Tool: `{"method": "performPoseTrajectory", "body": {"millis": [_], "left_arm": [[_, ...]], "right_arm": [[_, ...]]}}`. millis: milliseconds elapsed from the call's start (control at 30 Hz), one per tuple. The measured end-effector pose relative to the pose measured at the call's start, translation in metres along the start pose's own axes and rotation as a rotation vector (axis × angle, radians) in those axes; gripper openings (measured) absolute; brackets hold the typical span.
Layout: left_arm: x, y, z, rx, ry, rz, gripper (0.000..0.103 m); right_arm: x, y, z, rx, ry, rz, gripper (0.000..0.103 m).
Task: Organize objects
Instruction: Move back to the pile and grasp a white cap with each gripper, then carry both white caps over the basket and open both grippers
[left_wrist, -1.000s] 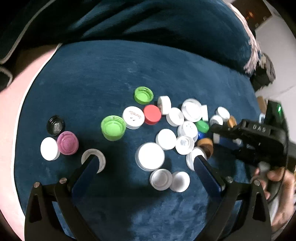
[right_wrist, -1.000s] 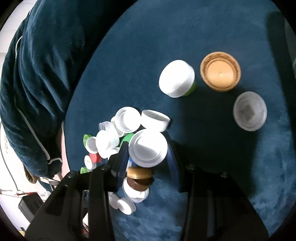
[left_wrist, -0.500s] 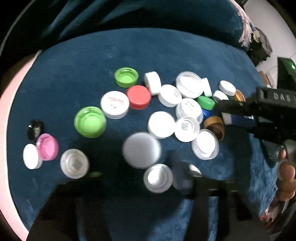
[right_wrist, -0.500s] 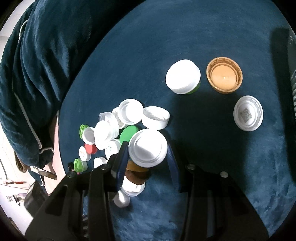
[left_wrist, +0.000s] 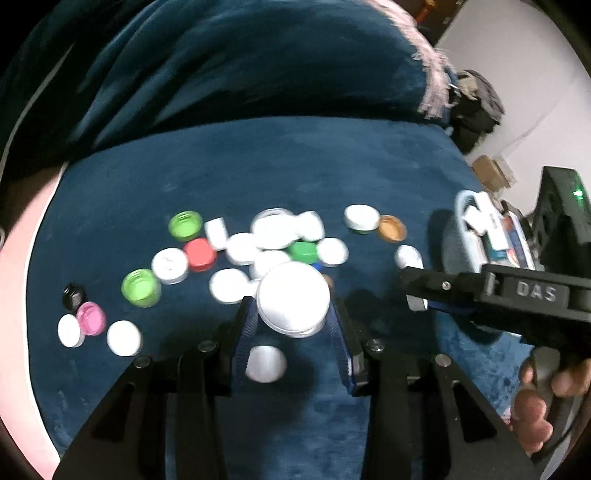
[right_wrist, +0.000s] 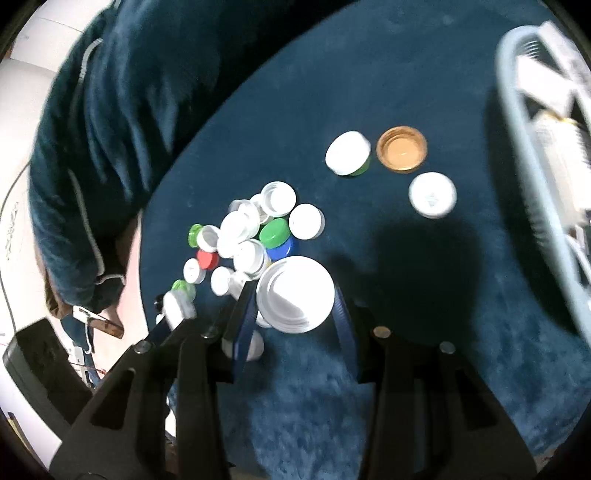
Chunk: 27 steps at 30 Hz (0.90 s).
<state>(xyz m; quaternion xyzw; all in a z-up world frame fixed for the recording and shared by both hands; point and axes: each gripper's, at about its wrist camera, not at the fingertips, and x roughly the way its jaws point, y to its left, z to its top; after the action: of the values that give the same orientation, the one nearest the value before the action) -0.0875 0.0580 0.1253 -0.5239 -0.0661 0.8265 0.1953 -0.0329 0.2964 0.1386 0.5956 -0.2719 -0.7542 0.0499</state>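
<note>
Many loose bottle caps and jar lids, mostly white with green, red, blue and pink ones, lie in a pile on a dark blue velvet surface. My left gripper is shut on a large white lid and holds it above the pile. My right gripper is shut on another large white lid, rim side up, lifted above the pile's near edge. The right gripper's black body shows at the right of the left wrist view.
An orange cap, a white-and-green cap and a white cap lie apart to the right. A pale basket with packets stands at the far right. A black, a pink and white caps lie far left.
My left gripper closed on the large white lid and lifted it. My right gripper rose and drew back with its lid; the basket came into view.
</note>
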Motion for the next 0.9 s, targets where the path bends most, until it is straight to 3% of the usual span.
{"method": "performPoseTrajectory", "body": {"millis": [200,367,667,900], "left_arm": [[-0.013,-0.049,0.003,0.052,-0.024,-0.082,0.041],[-0.015,-0.098,0.001,0.109,-0.024,-0.149,0.041],[0.011,-0.195,-0.009,0.221,0.037,-0.274,0.041],[0.036,-0.255,-0.012,0.319,0.065,-0.292,0.041]], "right_arm": [[-0.056,-0.022,-0.017,0.050,-0.125,0.008,0.042],[-0.101,-0.063,-0.032,0.150,-0.238,-0.020,0.042],[-0.168,-0.153,-0.052,0.352,-0.462,-0.148,0.042],[-0.172,-0.181,-0.050,0.413,-0.477,-0.157,0.043]]}}
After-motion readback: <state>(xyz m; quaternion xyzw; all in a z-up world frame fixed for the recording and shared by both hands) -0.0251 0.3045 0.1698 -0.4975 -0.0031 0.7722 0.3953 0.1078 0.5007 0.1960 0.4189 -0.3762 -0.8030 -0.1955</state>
